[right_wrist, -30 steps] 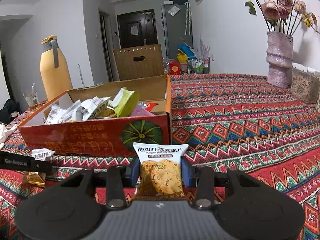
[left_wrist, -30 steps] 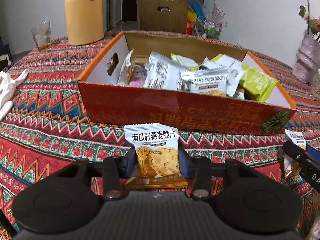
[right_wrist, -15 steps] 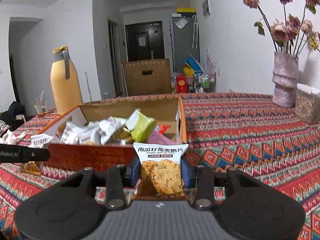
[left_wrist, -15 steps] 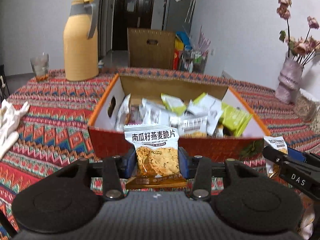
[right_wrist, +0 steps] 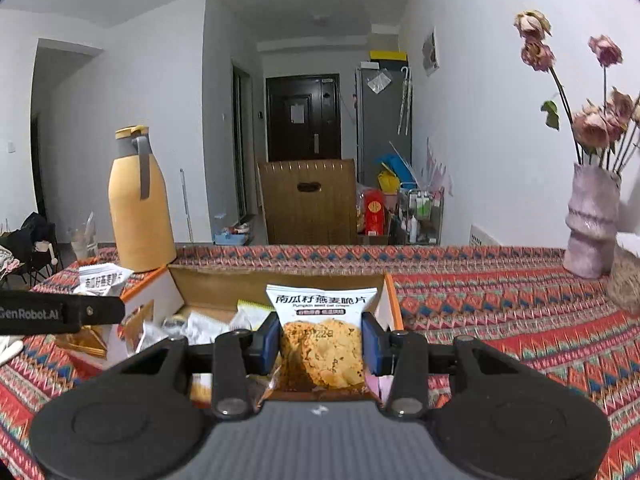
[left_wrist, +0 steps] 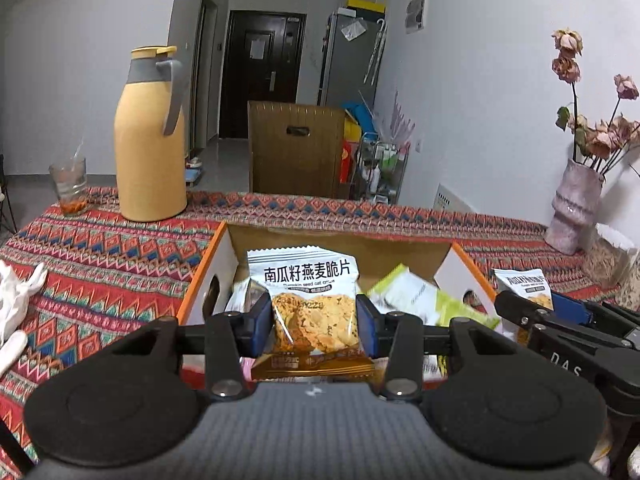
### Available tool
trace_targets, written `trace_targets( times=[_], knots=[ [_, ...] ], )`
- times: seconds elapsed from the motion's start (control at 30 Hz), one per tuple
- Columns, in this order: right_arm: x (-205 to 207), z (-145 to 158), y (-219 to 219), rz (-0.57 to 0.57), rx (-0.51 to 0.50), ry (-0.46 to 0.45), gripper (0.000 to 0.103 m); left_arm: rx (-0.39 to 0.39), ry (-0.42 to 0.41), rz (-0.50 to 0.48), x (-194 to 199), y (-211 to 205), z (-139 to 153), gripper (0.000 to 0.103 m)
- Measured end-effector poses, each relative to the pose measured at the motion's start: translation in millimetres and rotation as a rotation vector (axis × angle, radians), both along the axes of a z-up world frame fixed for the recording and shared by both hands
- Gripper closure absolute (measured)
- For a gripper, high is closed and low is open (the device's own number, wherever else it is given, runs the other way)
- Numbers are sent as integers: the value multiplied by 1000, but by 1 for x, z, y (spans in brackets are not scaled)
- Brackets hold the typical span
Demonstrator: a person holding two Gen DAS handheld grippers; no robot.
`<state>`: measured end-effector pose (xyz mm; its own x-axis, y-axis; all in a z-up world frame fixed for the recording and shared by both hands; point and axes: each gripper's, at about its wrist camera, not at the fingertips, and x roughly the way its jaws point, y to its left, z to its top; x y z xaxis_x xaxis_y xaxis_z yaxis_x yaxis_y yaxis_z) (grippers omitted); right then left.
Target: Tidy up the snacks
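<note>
Open snack box [left_wrist: 208, 276] on the patterned tablecloth [left_wrist: 100, 256], just beyond both grippers. Left gripper [left_wrist: 316, 320] clamps an upright oat-crisp packet [left_wrist: 308, 280] over its near-left part; right gripper [right_wrist: 322, 344] clamps a matching packet [right_wrist: 324, 304] over the near-right corner.

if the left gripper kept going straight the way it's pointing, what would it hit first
Probably the snack packets piled in the open box. The left gripper, shut on a cracker packet, tilts down toward them; depth is hard to judge.
</note>
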<state>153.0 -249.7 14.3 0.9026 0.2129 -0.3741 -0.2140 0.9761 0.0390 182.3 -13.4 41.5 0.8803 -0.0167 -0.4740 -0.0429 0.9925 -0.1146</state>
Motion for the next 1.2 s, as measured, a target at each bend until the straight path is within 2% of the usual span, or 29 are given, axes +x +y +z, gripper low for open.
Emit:
trace_targets(
  times=[0.3, 0.67, 0.7, 0.77, 0.8, 0.97, 1.0, 1.2],
  knots=[
    [42, 3, 11, -17, 2, -10, 62, 3, -16, 41, 38, 3, -9, 59],
    [66, -22, 19, -19, -12, 26, 62, 15, 44, 50, 59, 9, -35, 59],
    [67, -23, 19, -18, -13, 31, 62, 15, 47, 51, 59, 9, -36, 58],
    [68, -25, 19, -17, -15, 42, 60, 12, 52, 73, 59, 11, -36, 45],
    [67, -26, 19, -20, -15, 45, 57, 11, 46, 83, 58, 13, -36, 36],
    [65, -27, 16, -33, -4, 41, 4, 21, 16, 122, 53, 15, -32, 4],
    [64, -27, 14, -36, 0, 38, 1, 25, 9, 131, 52, 15, -31, 0],
    [65, -27, 10, -38, 28, 52, 0, 28, -2, 136, 48, 14, -27, 0]
  ],
)
